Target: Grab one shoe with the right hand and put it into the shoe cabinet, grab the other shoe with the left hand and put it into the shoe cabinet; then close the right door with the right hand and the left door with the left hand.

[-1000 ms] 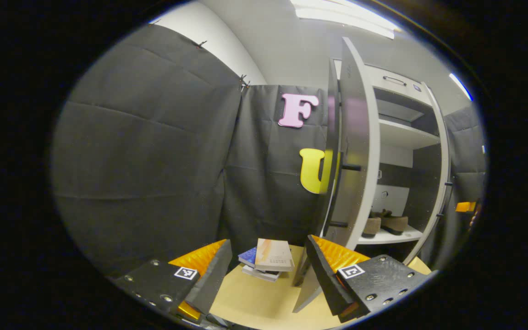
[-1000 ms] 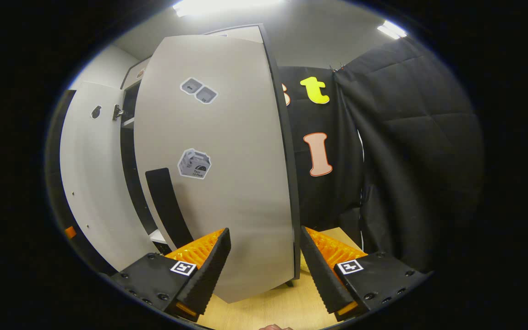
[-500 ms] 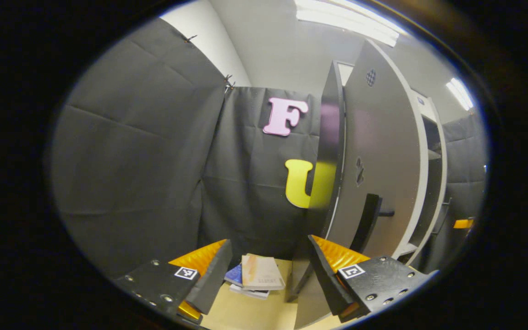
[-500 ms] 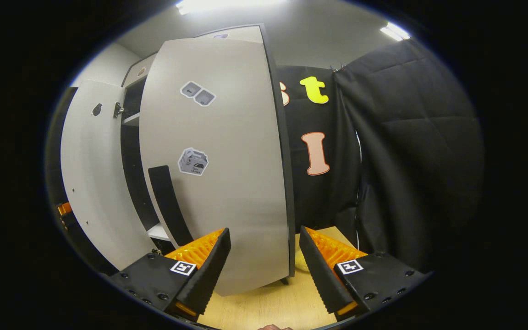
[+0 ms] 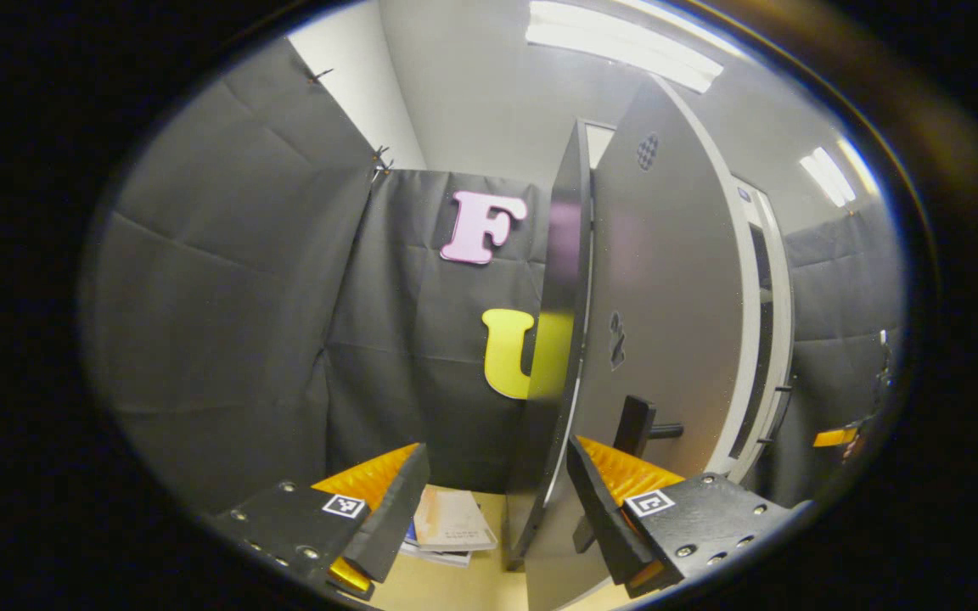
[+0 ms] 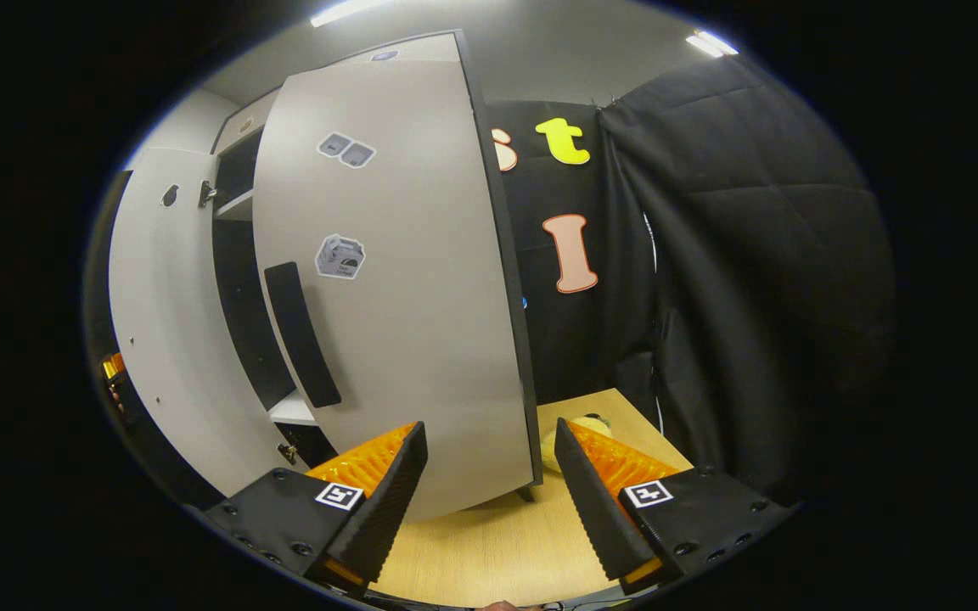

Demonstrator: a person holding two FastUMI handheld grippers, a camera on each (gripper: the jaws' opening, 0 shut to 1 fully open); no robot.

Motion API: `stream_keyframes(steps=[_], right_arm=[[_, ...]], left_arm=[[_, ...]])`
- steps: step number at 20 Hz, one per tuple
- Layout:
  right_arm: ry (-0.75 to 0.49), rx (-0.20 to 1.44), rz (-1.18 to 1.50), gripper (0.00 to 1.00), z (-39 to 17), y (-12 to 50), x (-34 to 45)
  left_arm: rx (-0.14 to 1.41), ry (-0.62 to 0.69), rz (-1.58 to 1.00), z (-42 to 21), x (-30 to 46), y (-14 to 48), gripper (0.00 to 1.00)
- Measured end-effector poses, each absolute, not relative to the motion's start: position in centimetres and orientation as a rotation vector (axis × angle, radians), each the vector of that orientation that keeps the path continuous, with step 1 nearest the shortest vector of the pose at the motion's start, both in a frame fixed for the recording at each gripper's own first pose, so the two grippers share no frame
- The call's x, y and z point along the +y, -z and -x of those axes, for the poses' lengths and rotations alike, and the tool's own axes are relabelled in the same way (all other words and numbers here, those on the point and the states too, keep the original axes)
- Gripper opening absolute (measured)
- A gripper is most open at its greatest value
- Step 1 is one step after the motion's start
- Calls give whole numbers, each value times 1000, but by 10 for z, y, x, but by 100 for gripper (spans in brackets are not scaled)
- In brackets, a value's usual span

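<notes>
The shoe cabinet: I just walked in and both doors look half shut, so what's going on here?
A person is closing the shoe cabinet with a hand-held gripper in each hand. The left hand-held gripper is open, straddling the edge of the left door. The right hand-held gripper is open in front of the right door. A dark gap between the doors shows neither is shut yet. Books lie on the floor beside the cabinet.

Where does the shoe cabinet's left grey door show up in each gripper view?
Left gripper view: the left grey door stands tall just right of centre, its dark edge facing the camera.
Right gripper view: it is the pale panel at the far left.
Shared landmark: the right grey door, a thin strip beyond the dark gap in the left gripper view, the big central panel in the right gripper view.
</notes>
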State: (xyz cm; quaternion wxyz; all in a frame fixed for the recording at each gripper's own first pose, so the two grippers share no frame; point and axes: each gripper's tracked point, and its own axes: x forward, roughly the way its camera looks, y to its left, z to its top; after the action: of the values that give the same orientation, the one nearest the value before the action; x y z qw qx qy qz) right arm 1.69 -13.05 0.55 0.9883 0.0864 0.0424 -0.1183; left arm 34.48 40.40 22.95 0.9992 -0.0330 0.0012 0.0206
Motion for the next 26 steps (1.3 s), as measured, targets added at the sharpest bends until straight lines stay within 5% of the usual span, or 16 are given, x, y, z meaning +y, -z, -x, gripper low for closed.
stream_keyframes(steps=[6,7,26], right_arm=[[244,71,-180,95,-20,-3,-130],[242,69,-183,96,-21,-4,-128],[279,69,-152,96,-2,11,-123]], left_arm=[[21,-21,-20,-338,373,-236,94],[23,-27,-21,-337,367,-238,100],[86,44,-15,-393,203,-198,100]])
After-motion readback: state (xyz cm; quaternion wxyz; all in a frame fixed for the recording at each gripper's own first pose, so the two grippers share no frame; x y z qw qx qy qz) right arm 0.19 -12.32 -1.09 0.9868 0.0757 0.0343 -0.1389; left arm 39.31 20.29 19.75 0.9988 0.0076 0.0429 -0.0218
